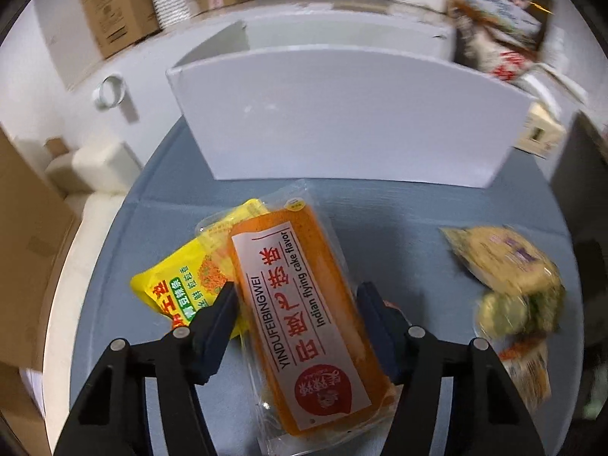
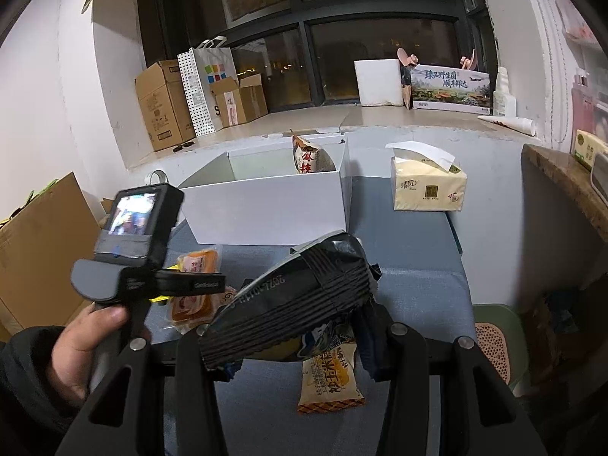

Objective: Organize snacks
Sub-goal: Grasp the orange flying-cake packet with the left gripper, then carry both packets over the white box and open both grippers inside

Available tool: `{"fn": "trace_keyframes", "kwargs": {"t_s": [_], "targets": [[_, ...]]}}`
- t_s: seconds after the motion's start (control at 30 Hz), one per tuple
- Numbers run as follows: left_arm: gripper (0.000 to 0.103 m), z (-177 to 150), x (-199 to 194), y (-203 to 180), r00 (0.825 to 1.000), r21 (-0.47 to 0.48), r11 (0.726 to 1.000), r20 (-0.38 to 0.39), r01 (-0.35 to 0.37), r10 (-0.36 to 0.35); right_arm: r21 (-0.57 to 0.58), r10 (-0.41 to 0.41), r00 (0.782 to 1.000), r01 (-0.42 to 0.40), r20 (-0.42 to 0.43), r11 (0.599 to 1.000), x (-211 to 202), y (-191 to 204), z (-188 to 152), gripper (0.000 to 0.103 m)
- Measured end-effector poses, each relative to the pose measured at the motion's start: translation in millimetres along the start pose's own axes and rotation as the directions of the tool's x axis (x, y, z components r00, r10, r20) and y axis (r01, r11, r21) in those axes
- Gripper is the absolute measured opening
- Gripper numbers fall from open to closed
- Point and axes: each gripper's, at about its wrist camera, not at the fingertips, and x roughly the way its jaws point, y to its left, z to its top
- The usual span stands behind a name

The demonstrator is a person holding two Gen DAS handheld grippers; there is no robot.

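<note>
In the left wrist view my left gripper (image 1: 296, 311) is open with its fingers on either side of an orange cake packet (image 1: 300, 315) lying on the blue-grey table (image 1: 399, 235). A yellow snack bag (image 1: 182, 281) lies partly under the packet's left side. My right gripper (image 2: 288, 330) is shut on a black snack bag (image 2: 300, 296) and holds it above the table. A white open box (image 2: 266, 205) stands behind with one snack bag (image 2: 309, 157) upright inside. A yellow-green snack packet (image 1: 509, 266) lies at the right, blurred.
A yellow corn snack packet (image 2: 328, 383) lies on the table below my right gripper. A tissue pack (image 2: 427, 186) stands right of the box. Cardboard boxes (image 2: 163, 102) and a paper bag line the window sill. A tape roll (image 1: 110, 91) lies left of the box.
</note>
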Motion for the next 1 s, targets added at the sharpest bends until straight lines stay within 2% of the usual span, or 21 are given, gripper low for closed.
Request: {"fn": "trace_keyframes", "kwargs": {"t_s": [0.17, 0.23, 0.4, 0.57, 0.63, 0.7, 0.77, 0.83, 1.0], "targets": [[0.068, -3, -34, 13, 0.993, 0.079, 0.994, 0.083, 0.081, -0.088, -0.003, 0.016, 1.0, -0.016, 0.002, 1.0, 2, 7, 5, 0.051], [0.068, -5, -53, 20, 0.981, 0.127, 0.987, 0.154, 0.098, -0.117, -0.01, 0.026, 1.0, -0.026, 0.002, 1.0, 3, 11, 8, 0.051], [0.068, 8, -86, 40, 0.95, 0.199, 0.966, 0.23, 0.165, -0.21, -0.002, 0.08, 0.997, -0.08, 0.003, 0.997, 10, 22, 23, 0.051], [0.068, 51, -112, 60, 0.917, 0.216, 0.957, 0.307, 0.195, -0.256, -0.006, 0.139, 0.99, -0.139, 0.033, 0.99, 28, 34, 69, 0.051], [0.068, 74, -117, 67, 0.902, 0.206, 0.96, 0.352, 0.188, -0.252, -0.005, 0.145, 0.988, -0.145, 0.044, 0.989, 39, 36, 87, 0.051], [0.068, 98, -114, 77, 0.888, 0.208, 0.954, 0.363, 0.217, -0.281, -0.003, 0.153, 0.987, -0.153, 0.047, 0.988, 54, 37, 112, 0.051], [0.069, 122, -107, 77, 0.889, 0.214, 0.953, 0.362, 0.215, -0.282, -0.016, 0.161, 0.986, -0.16, 0.051, 0.987, 73, 39, 139, 0.051], [0.069, 143, -95, 74, 0.892, 0.23, 0.958, 0.378, 0.17, -0.249, -0.034, 0.135, 0.99, -0.133, 0.051, 0.99, 96, 39, 165, 0.051], [0.069, 178, -61, 71, 0.9, 0.257, 0.946, 0.336, 0.197, -0.279, -0.017, 0.093, 0.996, -0.093, -0.002, 0.996, 150, 31, 208, 0.051]]}}
